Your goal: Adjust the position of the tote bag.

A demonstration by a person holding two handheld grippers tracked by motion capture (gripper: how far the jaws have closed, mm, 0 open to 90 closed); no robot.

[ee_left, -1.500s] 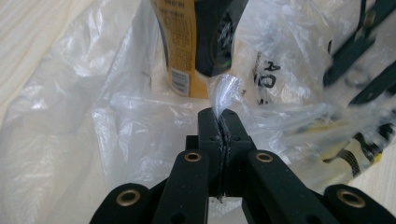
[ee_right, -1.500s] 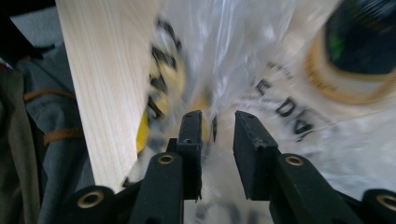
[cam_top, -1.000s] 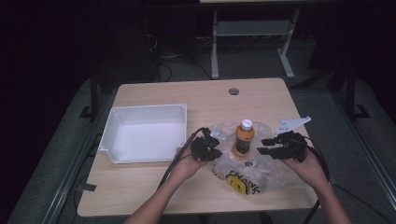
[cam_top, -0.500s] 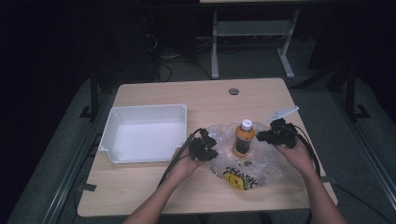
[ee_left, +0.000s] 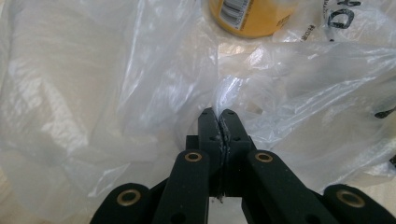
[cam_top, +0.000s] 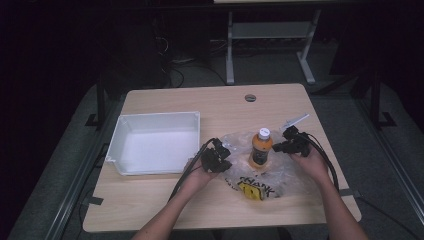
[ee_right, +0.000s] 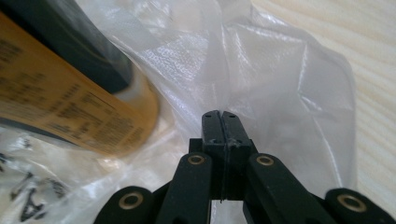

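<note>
Thin, limp, slippery plastic bag [cam_top: 272, 172] near table's [cam_top: 165, 205] front right corner, pinched at opposite rims by left gripper [ee_left: 219, 116] and right gripper [ee_right: 221, 119], just closing, upright orange bottle [cam_top: 260, 149] between.

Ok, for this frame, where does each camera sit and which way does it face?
High view: above the person's side, looking forward and down on the table; both forearms enter from below, left claw and right claw flanking the orange bottle.
Left gripper view: rides that claw, looking along shut jaws pinching the plastic bag.
Right gripper view: same, jaws shut on bag film.
Shared: bag and bottle appear in all three.
</note>
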